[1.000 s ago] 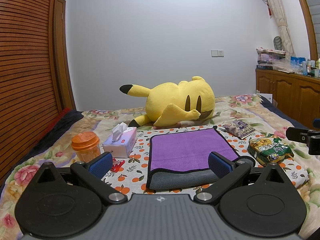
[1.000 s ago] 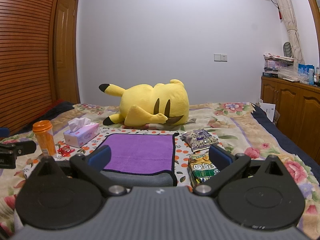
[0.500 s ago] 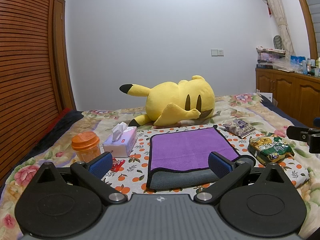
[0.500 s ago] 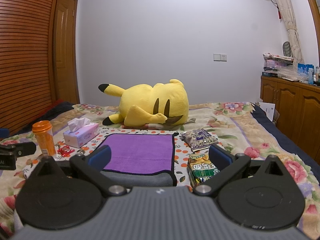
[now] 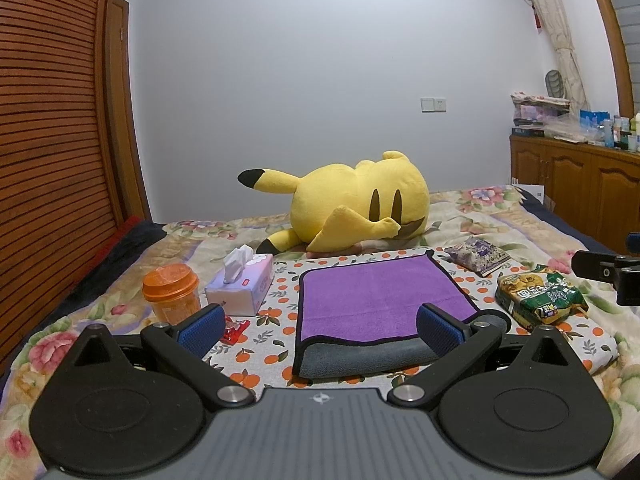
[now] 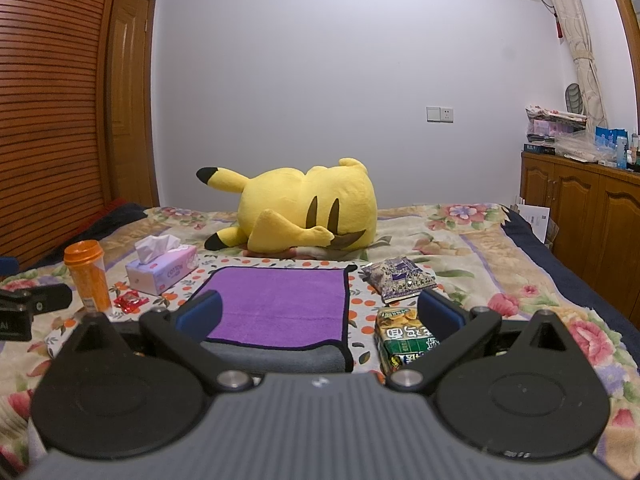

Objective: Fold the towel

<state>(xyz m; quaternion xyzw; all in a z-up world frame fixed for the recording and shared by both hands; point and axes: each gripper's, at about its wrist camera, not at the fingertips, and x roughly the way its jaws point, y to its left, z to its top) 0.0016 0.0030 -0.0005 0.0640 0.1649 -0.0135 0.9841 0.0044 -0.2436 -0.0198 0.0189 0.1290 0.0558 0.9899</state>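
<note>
Over the preceding second almost nothing changed: both views held the same framing, apart from a very slight drift in the right wrist view. The left tongs (image 5: pixel 318 328) stayed spread wide and empty, hovering short of the towel (image 5: pixel 380 300). The right tongs (image 6: pixel 320 312) were likewise wide apart and held nothing.

The towel lay flat on the orange-dotted cloth (image 5: pixel 280 320) on the bed (image 5: pixel 500 216), purple face up, with its near edge turned back to show the grey underside. It sat between the tissue box (image 5: pixel 244 288) and the green snack packet (image 5: pixel 540 298), with the yellow plush (image 5: pixel 360 212) beyond its far edge.

Judgement: no grasp had been made and the fold proper had not begun. The stillness suggested a pause to line up before reaching for the near corners. The snack packet lay close to the right-hand corner and could get in the way.
</note>
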